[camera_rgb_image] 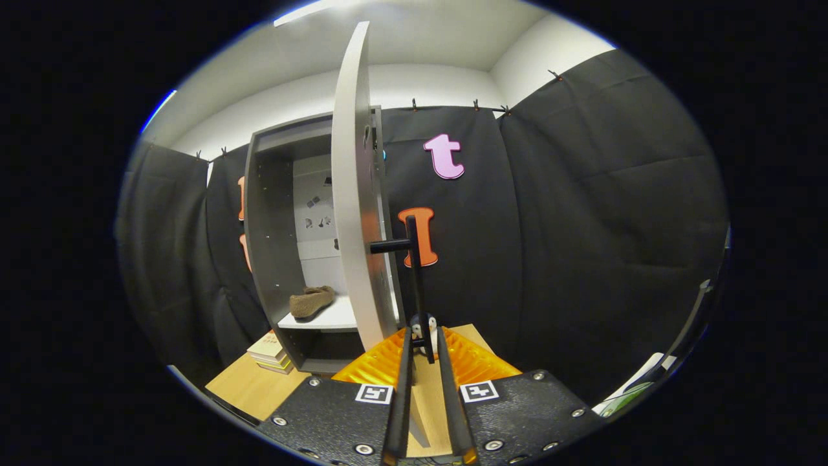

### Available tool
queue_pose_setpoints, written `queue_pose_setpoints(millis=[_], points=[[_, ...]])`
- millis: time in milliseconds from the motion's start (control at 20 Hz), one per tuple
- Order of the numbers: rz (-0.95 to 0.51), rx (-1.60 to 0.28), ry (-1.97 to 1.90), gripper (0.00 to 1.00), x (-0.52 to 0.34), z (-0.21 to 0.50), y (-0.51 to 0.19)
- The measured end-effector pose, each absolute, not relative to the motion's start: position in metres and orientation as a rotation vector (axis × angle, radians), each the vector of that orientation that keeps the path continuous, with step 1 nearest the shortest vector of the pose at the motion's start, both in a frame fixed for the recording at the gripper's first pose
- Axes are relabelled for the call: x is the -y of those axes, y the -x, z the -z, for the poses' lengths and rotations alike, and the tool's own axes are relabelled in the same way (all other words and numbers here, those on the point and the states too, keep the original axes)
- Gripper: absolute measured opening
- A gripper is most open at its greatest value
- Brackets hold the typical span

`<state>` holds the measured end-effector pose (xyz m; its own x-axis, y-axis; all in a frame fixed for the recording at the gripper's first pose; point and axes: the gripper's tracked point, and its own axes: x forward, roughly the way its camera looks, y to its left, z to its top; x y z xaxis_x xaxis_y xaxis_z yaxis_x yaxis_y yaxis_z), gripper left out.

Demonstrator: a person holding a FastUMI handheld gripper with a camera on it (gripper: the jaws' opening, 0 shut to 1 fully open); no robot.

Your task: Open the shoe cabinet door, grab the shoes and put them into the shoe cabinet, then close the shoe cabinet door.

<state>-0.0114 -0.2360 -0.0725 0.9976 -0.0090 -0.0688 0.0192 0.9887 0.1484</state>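
The grey shoe cabinet [262,259] stands ahead on the left. Its door [356,213] is swung out towards me, so I see it almost edge-on. A black bar handle [416,285] runs down the door's front edge. My gripper [424,333] is shut on the lower end of that handle, with both fingers pressed against the bar. Inside the cabinet, a brown shoe [310,301] lies on the white shelf [333,318], beyond the door and left of my fingers.
A small stack of books [270,353] lies on the wooden table [249,388] by the cabinet's lower left corner. Black cloth walls stand close behind and to the right of the cabinet. A lower compartment [326,353] opens under the shelf.
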Motion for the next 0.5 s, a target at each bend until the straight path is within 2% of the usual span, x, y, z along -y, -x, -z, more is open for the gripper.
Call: queue_pose_setpoints(millis=[350, 500], points=[[0.087, -0.05, -0.107, 0.24, 0.218, 0.052, 0.047], [0.046, -0.044, -0.109, 0.25, 0.18, 0.043, 0.061]])
